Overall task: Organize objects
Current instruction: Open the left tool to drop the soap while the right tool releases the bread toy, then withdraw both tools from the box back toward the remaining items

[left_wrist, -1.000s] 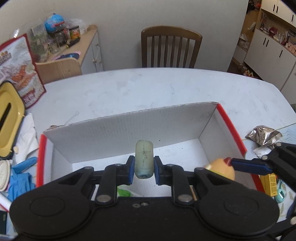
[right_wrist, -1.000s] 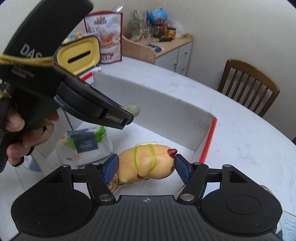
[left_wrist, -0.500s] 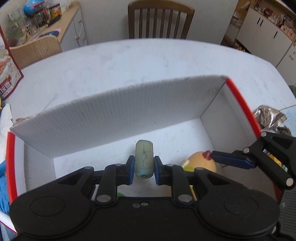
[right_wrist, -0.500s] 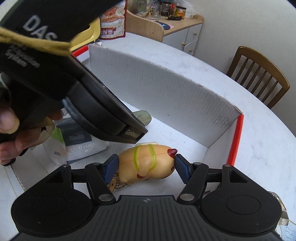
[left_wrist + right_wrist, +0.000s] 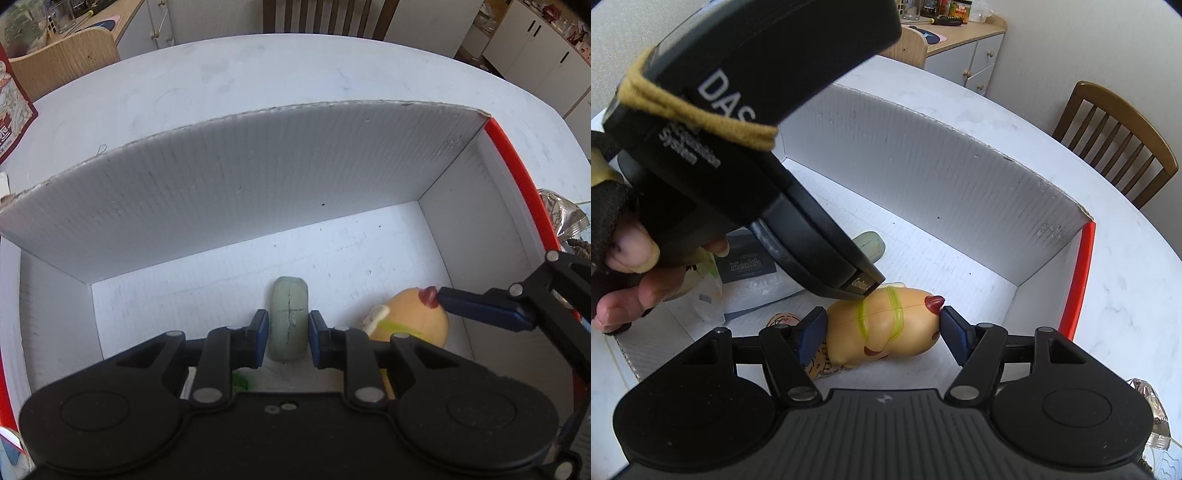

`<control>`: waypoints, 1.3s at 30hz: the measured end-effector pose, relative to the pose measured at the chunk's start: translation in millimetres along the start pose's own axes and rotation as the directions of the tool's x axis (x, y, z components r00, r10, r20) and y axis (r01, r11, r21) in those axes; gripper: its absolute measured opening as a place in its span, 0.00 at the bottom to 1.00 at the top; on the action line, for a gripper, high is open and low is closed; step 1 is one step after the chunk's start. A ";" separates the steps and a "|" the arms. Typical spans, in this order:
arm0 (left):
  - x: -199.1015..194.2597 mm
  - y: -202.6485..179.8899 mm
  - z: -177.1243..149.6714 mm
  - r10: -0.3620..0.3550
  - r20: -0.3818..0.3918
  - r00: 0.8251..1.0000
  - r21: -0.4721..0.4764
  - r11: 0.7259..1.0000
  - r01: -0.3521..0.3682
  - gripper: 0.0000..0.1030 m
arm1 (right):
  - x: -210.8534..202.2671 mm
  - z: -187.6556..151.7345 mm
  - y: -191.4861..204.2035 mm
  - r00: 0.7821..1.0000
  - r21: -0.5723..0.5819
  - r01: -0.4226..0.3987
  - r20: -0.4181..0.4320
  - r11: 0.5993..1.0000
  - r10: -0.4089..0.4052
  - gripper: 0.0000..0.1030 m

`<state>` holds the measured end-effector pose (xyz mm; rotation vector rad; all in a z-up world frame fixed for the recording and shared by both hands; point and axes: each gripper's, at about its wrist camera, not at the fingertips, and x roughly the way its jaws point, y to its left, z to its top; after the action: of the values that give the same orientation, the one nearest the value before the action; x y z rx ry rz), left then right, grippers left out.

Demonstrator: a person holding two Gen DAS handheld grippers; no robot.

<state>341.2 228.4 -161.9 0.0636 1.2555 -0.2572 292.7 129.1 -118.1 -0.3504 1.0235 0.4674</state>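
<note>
A white corrugated box (image 5: 258, 177) with red edges lies open below both grippers. My left gripper (image 5: 288, 326) is shut on a pale green oblong bar (image 5: 289, 314), held low over the box floor. In the right wrist view that bar (image 5: 871, 245) pokes out from under the left gripper's black body (image 5: 738, 129). My right gripper (image 5: 882, 326) is shut on a tan toy (image 5: 886, 325) with green bands and a red tip, down near the floor in the box's right part (image 5: 923, 162). From the left wrist view the toy (image 5: 410, 317) shows with a blue fingertip (image 5: 480, 306) at its red tip.
A white plastic bag with a dark "Health" label (image 5: 750, 273) lies inside the box on the left. A hand (image 5: 635, 266) grips the left tool. A foil snack packet (image 5: 565, 221) sits outside the right wall. A wooden chair (image 5: 1115, 140) stands beyond the white table (image 5: 295, 74).
Both grippers have sunk deeper into the box with their objects still held. The toy and the pale bar are now close to the box floor.
</note>
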 end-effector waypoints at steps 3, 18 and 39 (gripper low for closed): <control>-3.7 -1.0 -1.5 -0.007 0.013 1.000 0.000 1.000 0.007 0.23 | -2.5 -1.5 -1.2 1.000 0.009 -0.002 0.001 1.000 0.002 0.66; -47.3 -8.3 -9.2 -0.018 0.123 0.992 -0.015 1.000 0.020 0.28 | -60.1 -15.5 -8.9 0.993 0.087 -0.035 0.119 0.996 0.024 0.69; -130.2 -55.0 -41.8 -0.006 0.310 0.951 0.008 1.000 0.003 0.45 | -157.8 -62.1 -43.6 0.943 0.193 -0.076 0.333 0.978 0.008 0.73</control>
<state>252.6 203.4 -46.8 0.0257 0.9415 -0.2648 201.4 29.2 -7.0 -0.0615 0.7423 0.4383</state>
